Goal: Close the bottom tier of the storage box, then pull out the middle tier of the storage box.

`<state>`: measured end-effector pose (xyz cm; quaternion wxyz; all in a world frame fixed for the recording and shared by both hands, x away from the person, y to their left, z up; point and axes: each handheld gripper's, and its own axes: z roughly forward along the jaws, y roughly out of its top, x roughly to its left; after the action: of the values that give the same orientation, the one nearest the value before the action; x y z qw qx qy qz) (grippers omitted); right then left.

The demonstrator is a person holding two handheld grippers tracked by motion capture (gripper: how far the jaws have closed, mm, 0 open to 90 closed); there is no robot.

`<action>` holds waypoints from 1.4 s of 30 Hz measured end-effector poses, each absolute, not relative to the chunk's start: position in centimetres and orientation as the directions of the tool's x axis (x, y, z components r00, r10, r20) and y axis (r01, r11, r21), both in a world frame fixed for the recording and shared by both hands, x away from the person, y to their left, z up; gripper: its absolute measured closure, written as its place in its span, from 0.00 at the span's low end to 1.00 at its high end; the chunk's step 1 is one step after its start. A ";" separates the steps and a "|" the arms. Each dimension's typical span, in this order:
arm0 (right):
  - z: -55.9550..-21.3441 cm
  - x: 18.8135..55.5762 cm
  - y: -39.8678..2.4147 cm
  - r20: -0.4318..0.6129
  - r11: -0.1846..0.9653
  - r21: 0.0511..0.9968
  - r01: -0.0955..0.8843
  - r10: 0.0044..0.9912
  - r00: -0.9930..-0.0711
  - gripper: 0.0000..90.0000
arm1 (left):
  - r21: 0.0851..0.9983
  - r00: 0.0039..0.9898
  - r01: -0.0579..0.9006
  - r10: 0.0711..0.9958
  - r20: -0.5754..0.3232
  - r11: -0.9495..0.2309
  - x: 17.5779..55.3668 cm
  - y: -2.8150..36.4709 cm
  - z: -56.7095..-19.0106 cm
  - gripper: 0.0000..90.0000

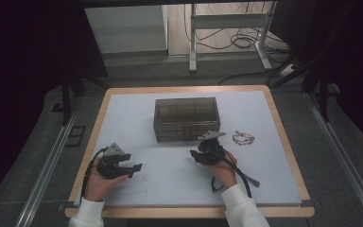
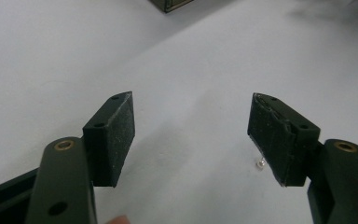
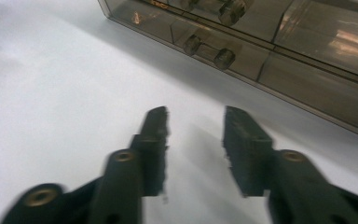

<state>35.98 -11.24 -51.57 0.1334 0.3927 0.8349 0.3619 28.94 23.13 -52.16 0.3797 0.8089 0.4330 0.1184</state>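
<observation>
You are holding your right gripper (image 1: 197,156), jaws partly apart and empty, just near of the drawer box (image 1: 186,118), nearer than your wide-open left gripper (image 1: 134,169).

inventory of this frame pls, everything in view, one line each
box: 1, smoky translucent, small drawers with knobs, middle of the mat
bracelet: 1, beaded, pinkish and pale, on the mat right of the box
bead: 1, tiny, pale, on the mat by the left gripper's jaw
mat: 1, pale grey-blue, covers the table
table: 1, wooden edge round the mat
frame: 1, white metal, on the floor beyond the table, cables around it
left gripper: 1, black, open, near left of the mat
right gripper: 1, black, open, in front of the box
hands: 2, white sleeves, bottom edge
</observation>
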 end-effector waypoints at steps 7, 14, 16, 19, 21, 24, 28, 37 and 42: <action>-51.2 35.1 -11.9 0.067 0.434 0.714 0.550 0.739 -0.671 0.44 | 0.719 0.593 0.610 0.793 -0.137 -0.332 28.9 23.2 -52.1 0.36; -50.8 34.1 -13.0 0.089 0.413 0.728 0.547 0.734 -0.673 0.40 | 0.720 0.592 0.610 0.794 -0.136 -0.331 28.8 23.3 -52.0 0.36; -50.6 33.7 -13.3 0.089 0.416 0.729 0.543 0.729 -0.679 0.40 | 0.722 0.594 0.608 0.793 -0.137 -0.331 28.7 23.4 -52.0 0.36; -50.2 33.1 -13.7 0.072 0.427 0.733 0.530 0.726 -0.684 0.40 | 0.722 0.592 0.608 0.794 -0.137 -0.330 28.7 23.4 -51.9 0.36; -50.0 32.8 -13.8 0.070 0.427 0.736 0.525 0.723 -0.687 0.40 | 0.720 0.594 0.610 0.793 -0.138 -0.331 28.7 23.4 -52.0 0.36; -49.9 32.3 -13.7 0.051 0.436 0.741 0.511 0.722 -0.690 0.40 | 0.719 0.592 0.611 0.794 -0.137 -0.331 28.7 23.4 -52.1 0.36; -49.6 32.1 -13.5 0.027 0.447 0.748 0.490 0.717 -0.696 0.40 | 0.722 0.590 0.609 0.796 -0.138 -0.327 28.7 23.5 -52.0 0.36; -49.6 31.9 -13.9 0.011 0.449 0.754 0.480 0.721 -0.693 0.40 | 0.719 0.593 0.611 0.794 -0.138 -0.331 28.7 23.5 -52.0 0.36; -49.2 31.7 -13.7 -0.017 0.459 0.766 0.450 0.715 -0.699 0.40 | 0.718 0.591 0.612 0.795 -0.138 -0.331 28.7 23.4 -52.1 0.36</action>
<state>31.69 -13.70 -49.23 0.1710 0.3480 0.8369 0.3863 28.71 23.41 -52.06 0.3802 0.8069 0.4358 0.1201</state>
